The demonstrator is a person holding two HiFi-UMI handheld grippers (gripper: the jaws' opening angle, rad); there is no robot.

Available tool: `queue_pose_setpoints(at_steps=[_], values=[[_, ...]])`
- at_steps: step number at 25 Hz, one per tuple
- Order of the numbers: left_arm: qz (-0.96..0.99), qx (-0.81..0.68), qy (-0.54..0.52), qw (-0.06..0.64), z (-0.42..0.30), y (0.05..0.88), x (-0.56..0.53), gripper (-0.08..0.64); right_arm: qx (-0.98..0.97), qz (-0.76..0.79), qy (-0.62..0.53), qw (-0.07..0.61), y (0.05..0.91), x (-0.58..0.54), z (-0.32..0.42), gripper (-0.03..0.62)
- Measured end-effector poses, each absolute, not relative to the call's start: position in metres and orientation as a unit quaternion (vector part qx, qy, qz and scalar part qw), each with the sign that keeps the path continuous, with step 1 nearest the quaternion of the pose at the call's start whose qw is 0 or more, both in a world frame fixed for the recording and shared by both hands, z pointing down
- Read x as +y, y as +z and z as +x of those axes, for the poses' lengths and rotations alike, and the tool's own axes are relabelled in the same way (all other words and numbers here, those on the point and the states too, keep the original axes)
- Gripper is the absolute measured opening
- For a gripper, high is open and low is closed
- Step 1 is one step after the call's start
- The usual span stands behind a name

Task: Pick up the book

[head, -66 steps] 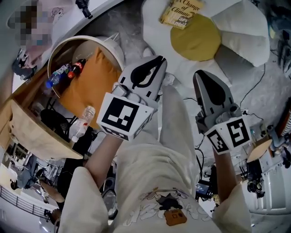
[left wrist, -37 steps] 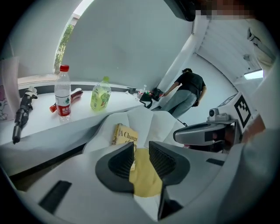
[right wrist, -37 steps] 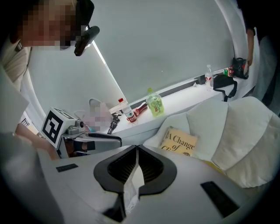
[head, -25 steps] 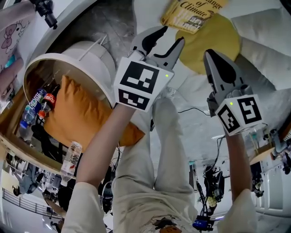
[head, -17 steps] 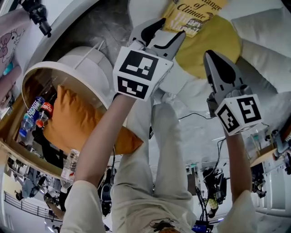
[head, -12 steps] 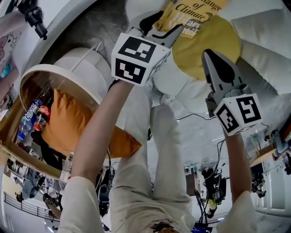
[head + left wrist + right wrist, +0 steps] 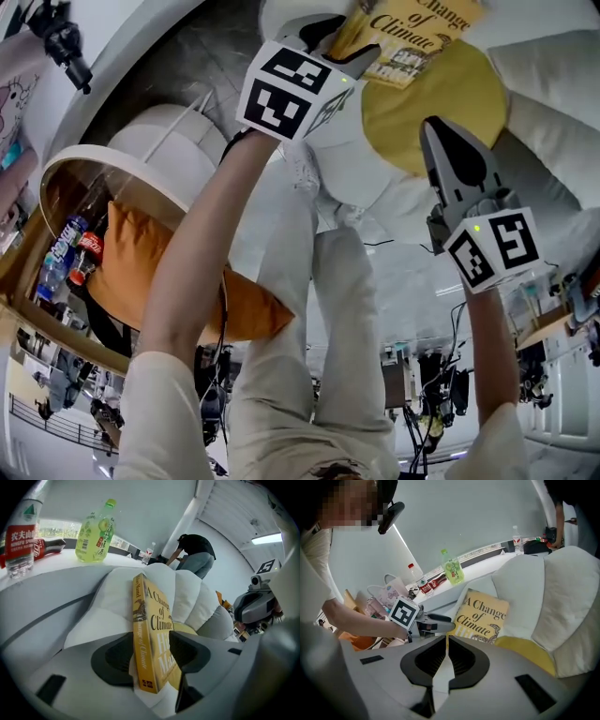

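The book (image 7: 412, 37) is a yellow paperback lying on a flower-shaped cushion with a yellow centre (image 7: 436, 94) and white petals. My left gripper (image 7: 349, 39) is at the book's near-left edge. Its jaws have just been opening and stand open, one on each side of the spine edge, as the left gripper view shows around the book (image 7: 157, 634). My right gripper (image 7: 436, 131) hovers shut and empty over the cushion, below and to the right of the book. From the right gripper view the book (image 7: 480, 616) lies ahead, with the left gripper (image 7: 440, 623) at its left edge.
A white round basket (image 7: 112, 173) holding an orange pillow (image 7: 150, 272) stands at the left, with bottles (image 7: 70, 248) beside it. A green bottle (image 7: 96, 531) and a water bottle (image 7: 21, 536) stand on a ledge behind the cushion. The person's legs (image 7: 319, 337) are below.
The left gripper has travelled toward the top of the head view and reached the book, and its jaws now straddle the book's edge. The right gripper has hardly shifted.
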State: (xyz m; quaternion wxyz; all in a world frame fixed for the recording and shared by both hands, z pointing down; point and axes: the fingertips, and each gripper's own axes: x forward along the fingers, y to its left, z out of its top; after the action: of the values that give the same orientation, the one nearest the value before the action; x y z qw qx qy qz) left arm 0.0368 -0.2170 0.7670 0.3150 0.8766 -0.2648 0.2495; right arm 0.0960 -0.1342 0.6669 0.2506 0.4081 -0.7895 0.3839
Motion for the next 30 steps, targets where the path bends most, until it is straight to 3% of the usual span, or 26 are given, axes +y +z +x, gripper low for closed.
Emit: queue_pose_setpoints(at_steps=[15,30], values=[[0.893,-0.192,0.259,0.312,0.067,0.778,-0.195,0.23,-0.777,0.413,0.404,0.251,0.677,-0.119,0.092,0.034],[0.885,-0.163,0.19,0.393,0.111,0.77,-0.171,0.23,-0.767,0.426,0.412,0.247,0.674,-0.097,0.118,0.034]])
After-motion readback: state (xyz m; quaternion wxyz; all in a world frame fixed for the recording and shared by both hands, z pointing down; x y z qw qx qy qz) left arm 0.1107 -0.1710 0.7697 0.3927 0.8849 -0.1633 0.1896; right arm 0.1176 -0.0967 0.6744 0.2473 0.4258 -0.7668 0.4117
